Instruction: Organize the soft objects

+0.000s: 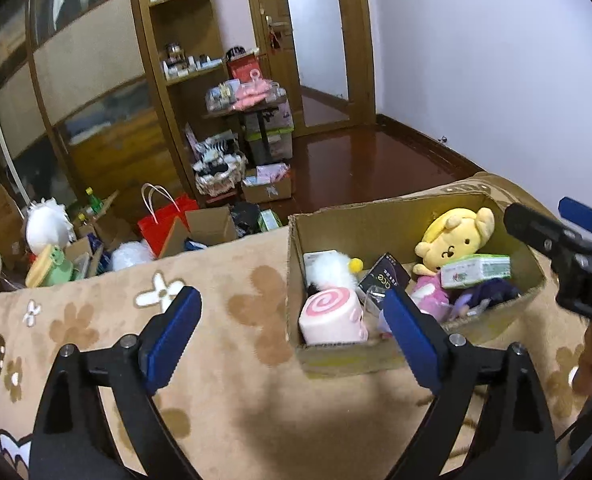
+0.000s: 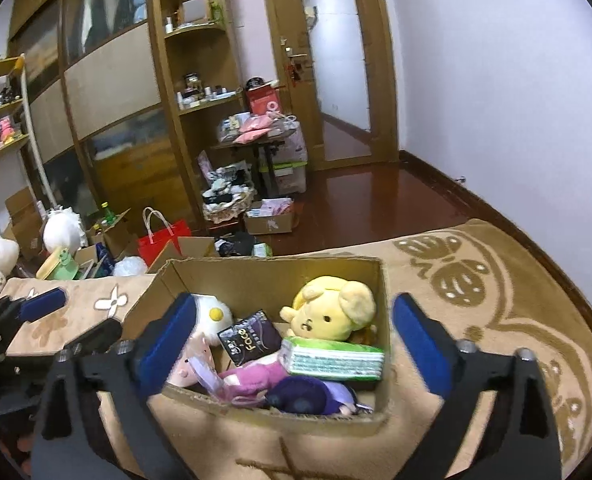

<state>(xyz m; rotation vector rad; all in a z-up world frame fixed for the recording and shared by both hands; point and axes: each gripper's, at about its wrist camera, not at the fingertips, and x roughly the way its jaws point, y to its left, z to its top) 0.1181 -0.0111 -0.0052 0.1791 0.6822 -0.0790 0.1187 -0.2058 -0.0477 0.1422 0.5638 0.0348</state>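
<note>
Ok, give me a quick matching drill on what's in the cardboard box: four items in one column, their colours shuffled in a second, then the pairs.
Items:
1. Floppy-eared plush dog
2. Swirl-patterned roll cushion
3. Wrapped tissue pack
4. Flat packet with lettering

Colours:
A. black
B. pink and white
C. yellow
D. green and white

Pairs: 1-C, 2-B, 3-D, 4-A. All four lie inside the open cardboard box; both grippers, left and right, are open and empty.

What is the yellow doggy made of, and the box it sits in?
The yellow dog toy looks like soft plush fabric: fuzzy, matte, rounded ears. The box looks like plain brown cardboard: dull walls, raw bent edges. What fills the toy cannot be seen.
</note>
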